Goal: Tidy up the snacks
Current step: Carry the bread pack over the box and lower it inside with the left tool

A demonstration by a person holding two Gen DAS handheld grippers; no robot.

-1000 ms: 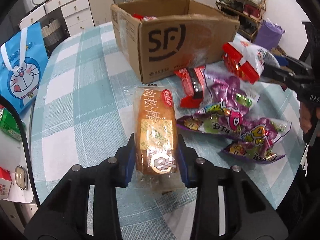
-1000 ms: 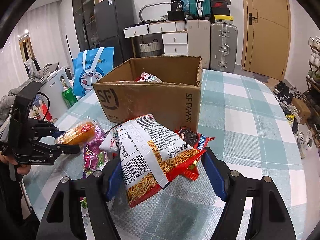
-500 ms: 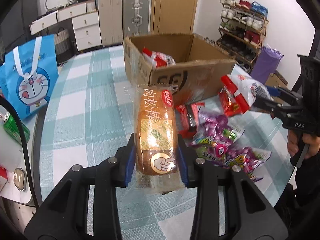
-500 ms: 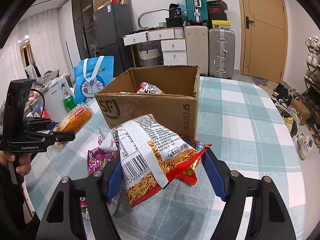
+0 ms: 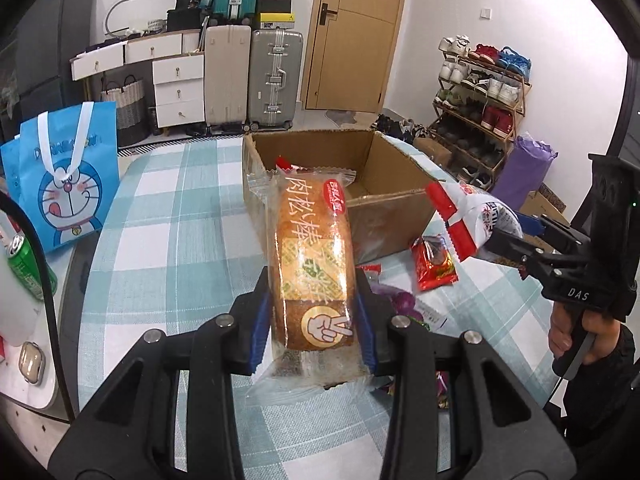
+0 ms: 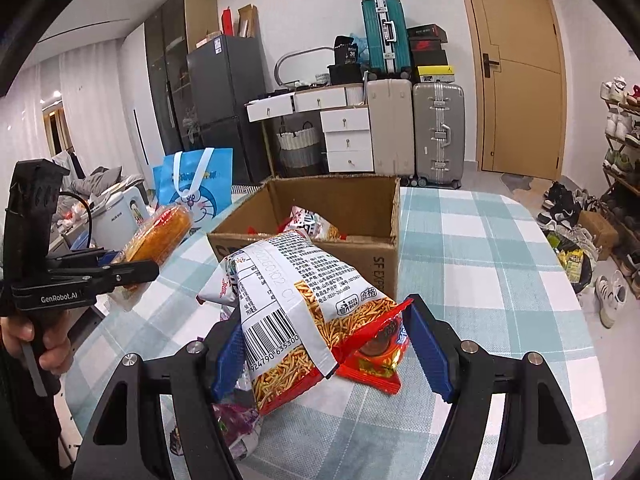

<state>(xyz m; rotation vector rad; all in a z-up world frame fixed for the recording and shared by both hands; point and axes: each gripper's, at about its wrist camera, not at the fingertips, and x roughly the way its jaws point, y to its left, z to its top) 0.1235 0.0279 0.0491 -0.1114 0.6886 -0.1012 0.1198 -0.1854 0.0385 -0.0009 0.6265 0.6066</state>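
My left gripper (image 5: 314,320) is shut on a wrapped bread roll (image 5: 312,260) and holds it in the air before the open cardboard box (image 5: 384,208). It also shows in the right wrist view (image 6: 158,240). My right gripper (image 6: 326,354) is shut on a red and white noodle snack bag (image 6: 296,312), held above the table near the box's (image 6: 320,248) front wall; the bag also shows in the left wrist view (image 5: 468,216). A small red packet (image 5: 434,264) and purple candy bags (image 6: 236,420) lie on the checked table (image 5: 168,240). Snack bags (image 6: 312,224) lie inside the box.
A blue Doraemon bag (image 5: 66,172) stands at the table's left edge, a green can (image 5: 26,264) beside it. Suitcases (image 6: 438,132), white drawers (image 6: 346,140) and a door (image 6: 516,68) are behind. A shoe rack (image 5: 480,92) stands to the right.
Both grippers have risen with their snacks. The bread roll now hangs level with the box opening, and the box interior has come into view from both sides.
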